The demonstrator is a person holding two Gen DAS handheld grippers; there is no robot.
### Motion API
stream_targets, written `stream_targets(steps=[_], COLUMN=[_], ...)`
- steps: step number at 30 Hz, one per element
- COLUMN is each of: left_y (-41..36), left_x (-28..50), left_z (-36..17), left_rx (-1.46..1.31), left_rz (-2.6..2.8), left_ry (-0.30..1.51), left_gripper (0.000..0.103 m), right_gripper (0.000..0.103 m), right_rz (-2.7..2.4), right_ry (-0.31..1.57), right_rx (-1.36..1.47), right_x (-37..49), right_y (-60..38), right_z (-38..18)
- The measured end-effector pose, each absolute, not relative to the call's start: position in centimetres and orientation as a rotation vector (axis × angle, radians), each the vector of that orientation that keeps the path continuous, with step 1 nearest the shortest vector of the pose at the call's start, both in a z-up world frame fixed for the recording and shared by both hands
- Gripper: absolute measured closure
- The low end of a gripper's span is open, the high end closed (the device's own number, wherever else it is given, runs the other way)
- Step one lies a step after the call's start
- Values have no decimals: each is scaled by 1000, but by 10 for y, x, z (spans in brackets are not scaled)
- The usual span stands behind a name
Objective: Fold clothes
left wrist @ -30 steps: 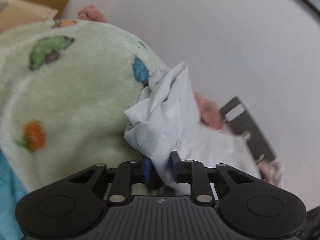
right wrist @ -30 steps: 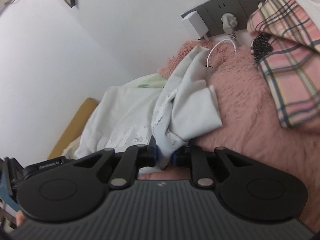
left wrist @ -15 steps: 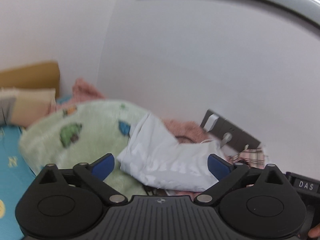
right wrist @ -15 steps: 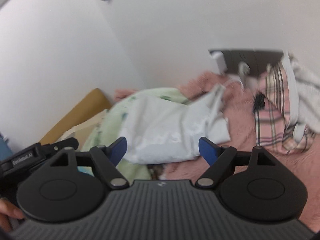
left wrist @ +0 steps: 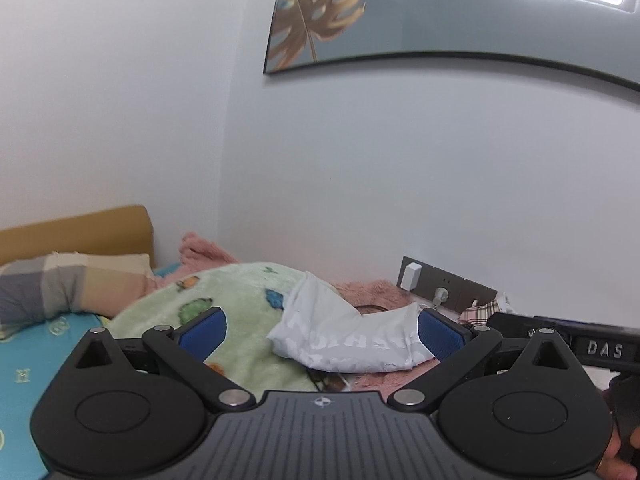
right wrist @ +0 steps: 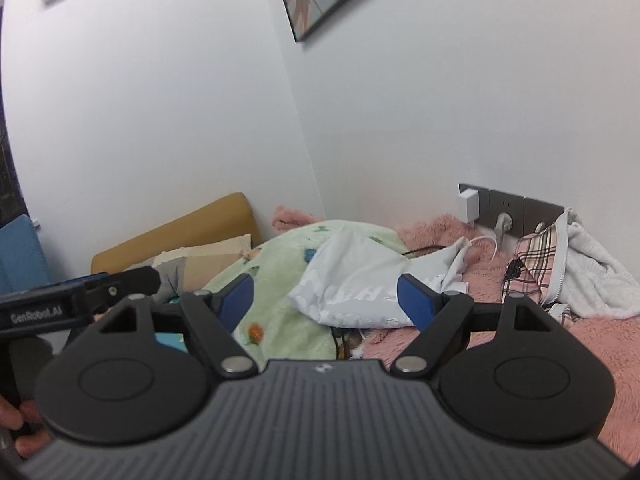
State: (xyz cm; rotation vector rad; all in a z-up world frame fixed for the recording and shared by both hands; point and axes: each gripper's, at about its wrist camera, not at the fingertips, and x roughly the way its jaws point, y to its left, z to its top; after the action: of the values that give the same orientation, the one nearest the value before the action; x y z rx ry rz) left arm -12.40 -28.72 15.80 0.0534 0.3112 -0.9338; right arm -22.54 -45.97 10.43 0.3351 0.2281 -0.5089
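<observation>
A folded white garment (left wrist: 348,340) with pale lettering lies on top of a green fleece blanket (left wrist: 240,304) and pink fuzzy bedding. It also shows in the right wrist view (right wrist: 360,292). My left gripper (left wrist: 322,332) is open and empty, pulled back from the garment. My right gripper (right wrist: 328,300) is open and empty too, held back from the garment. A plaid garment (right wrist: 536,256) and a white fleece piece (right wrist: 592,276) lie at the right by the wall.
A grey socket strip (right wrist: 516,208) with a charger and cable sits on the wall behind the pink bedding (right wrist: 600,344). A pillow (left wrist: 72,284) and tan headboard (left wrist: 80,232) are at left. A framed leaf picture (left wrist: 360,16) hangs above.
Both grippers let go of the white garment, opened wide and drew back and up. The garment now rests on the blankets.
</observation>
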Motion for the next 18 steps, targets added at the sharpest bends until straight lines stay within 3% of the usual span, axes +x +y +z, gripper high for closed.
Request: stream_targets(steps=[18], left_y=[-222], left_x=[-115], left_z=[107], left_rx=[24], left_rz=[-841], left_ry=[261], left_gripper=[0], right_gripper=[22], right_rz=[-510], right_ry=[183], right_rx=[269], right_x=[-202], right_y=[-400], right_z=[59])
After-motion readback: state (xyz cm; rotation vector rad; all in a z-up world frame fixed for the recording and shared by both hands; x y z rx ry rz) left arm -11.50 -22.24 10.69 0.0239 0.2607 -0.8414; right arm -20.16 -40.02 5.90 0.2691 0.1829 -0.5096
